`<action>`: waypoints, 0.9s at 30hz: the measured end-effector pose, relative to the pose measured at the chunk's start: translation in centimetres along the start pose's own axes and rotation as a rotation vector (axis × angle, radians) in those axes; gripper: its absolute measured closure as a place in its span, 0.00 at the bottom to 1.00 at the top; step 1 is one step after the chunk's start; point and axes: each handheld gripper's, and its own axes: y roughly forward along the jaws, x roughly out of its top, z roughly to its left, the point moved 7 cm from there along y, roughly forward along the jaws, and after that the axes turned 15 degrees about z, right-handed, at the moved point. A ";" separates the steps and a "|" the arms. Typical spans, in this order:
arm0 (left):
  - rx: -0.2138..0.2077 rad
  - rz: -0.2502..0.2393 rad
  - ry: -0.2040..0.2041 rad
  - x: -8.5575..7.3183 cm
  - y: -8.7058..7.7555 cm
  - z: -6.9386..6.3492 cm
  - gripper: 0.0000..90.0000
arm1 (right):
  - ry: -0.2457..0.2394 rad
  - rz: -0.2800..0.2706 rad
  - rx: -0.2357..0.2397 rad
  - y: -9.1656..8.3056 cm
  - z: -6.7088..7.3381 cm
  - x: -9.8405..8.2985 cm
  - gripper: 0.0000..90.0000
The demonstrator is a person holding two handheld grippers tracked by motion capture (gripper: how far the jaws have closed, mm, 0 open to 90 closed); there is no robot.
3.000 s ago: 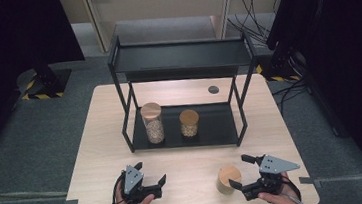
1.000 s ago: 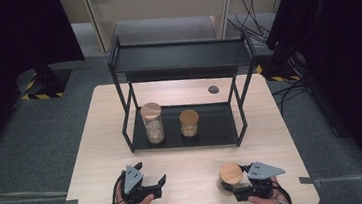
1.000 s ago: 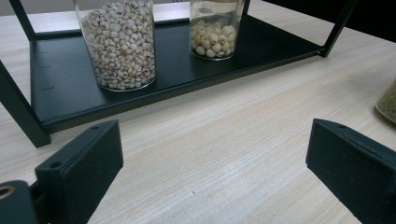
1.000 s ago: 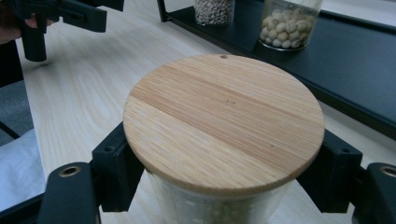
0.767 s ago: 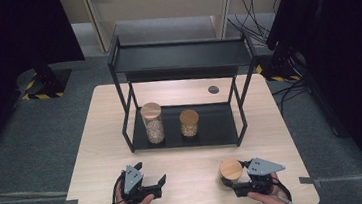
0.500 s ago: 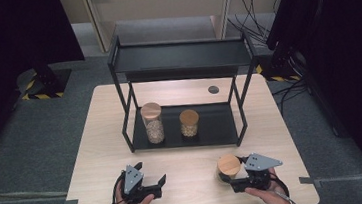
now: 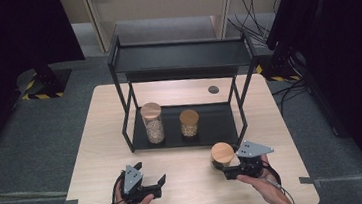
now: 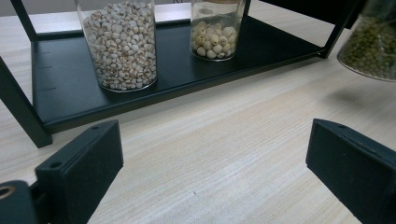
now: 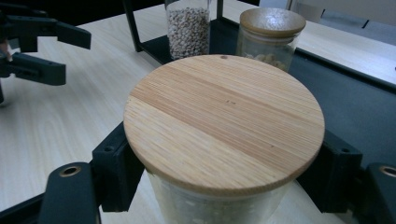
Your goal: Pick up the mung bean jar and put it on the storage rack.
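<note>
Since three seconds ago, the right claw [image 7: 230, 170] has closed around the wooden-lidded jar of green beans [image 7: 222, 156] and lifted it off the worktop [image 7: 97, 140], nearer the black rack [image 7: 180, 59]. That jar now hangs just in front of the rack's lower shelf, gripped below its lid. The left claw [image 7: 163, 184] has stayed put, its jaws spread wide with nothing between them. Three jars in all: one held, a tall jar [image 7: 153, 123] and a short jar [image 7: 189, 123] on the lower shelf. Two claws, one rack.
</note>
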 end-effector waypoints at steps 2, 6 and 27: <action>0.001 -0.001 0.001 0.0 0.0 0.0 0.04 | 0.005 0.006 -0.004 0.2 -0.2 0.5 0.28; 0.000 -0.002 -0.002 0.0 -0.1 0.1 0.04 | 0.014 0.011 -0.017 0.7 -0.5 1.3 0.28; -0.002 0.001 0.001 0.0 0.0 0.0 0.04 | 0.078 0.030 -0.094 2.6 -2.2 3.4 0.28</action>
